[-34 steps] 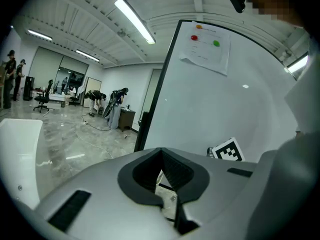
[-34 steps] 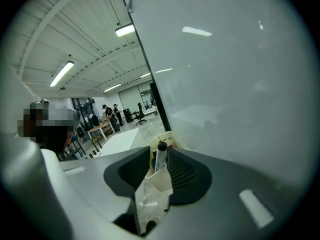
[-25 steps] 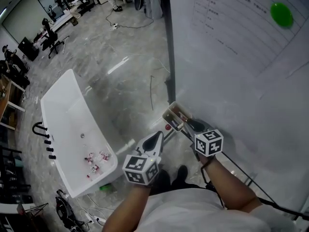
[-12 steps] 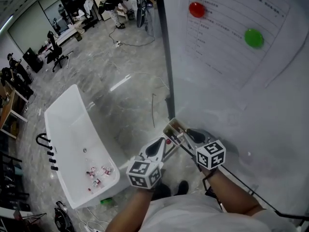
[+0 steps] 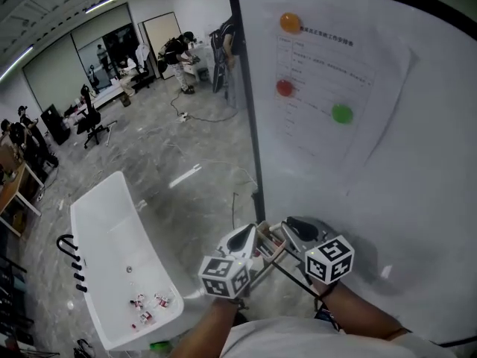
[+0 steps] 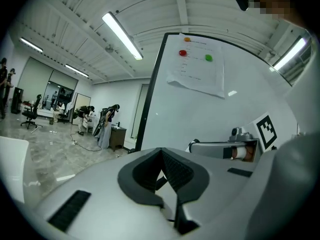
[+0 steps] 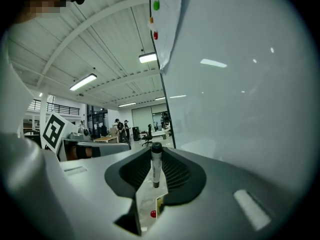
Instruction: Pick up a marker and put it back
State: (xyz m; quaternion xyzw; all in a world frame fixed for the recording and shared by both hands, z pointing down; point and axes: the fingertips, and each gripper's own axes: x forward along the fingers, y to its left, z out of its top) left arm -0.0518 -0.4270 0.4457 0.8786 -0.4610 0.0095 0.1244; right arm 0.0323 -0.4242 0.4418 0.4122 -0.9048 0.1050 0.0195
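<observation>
Gripping marker upright in right claw by tray, left claw closed empty at 9 o'clock, with more whiteboard seen than before.

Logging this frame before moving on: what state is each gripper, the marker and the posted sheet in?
left gripper: shut, nothing between its jaws.
right gripper: shut on the marker.
marker: gripped, upright between the jaws.
paper sheet: flat on the whiteboard, under three magnets.
</observation>
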